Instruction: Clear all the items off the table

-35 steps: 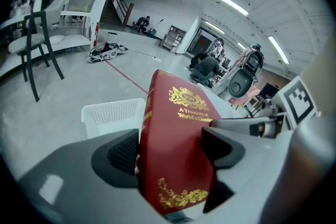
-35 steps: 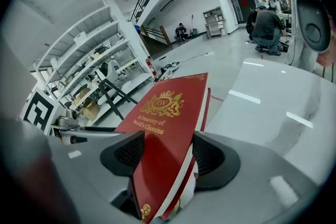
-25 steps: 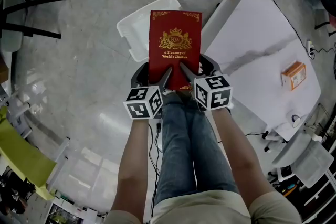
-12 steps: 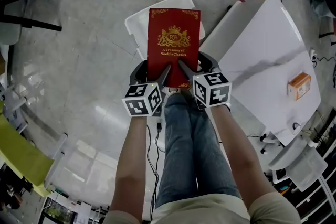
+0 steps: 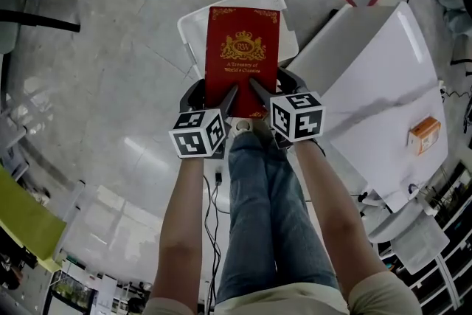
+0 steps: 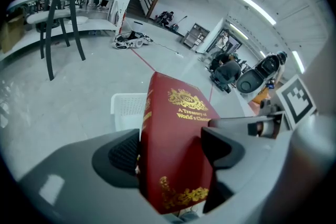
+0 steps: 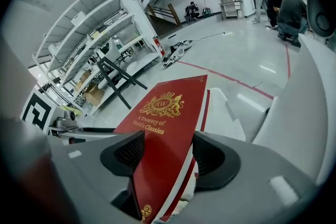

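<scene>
Readable print: red book (image 5: 242, 59), front cover only.
Gold lettering "A Treasury of World's Classics" sits under a gold crest bearing the initials "RW". Spine print too small to read.

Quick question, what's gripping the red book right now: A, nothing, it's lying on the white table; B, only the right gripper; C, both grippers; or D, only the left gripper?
C: the red book is clamped between the fingers of the left gripper and also those of the right gripper, off to the side of the white table.
</scene>
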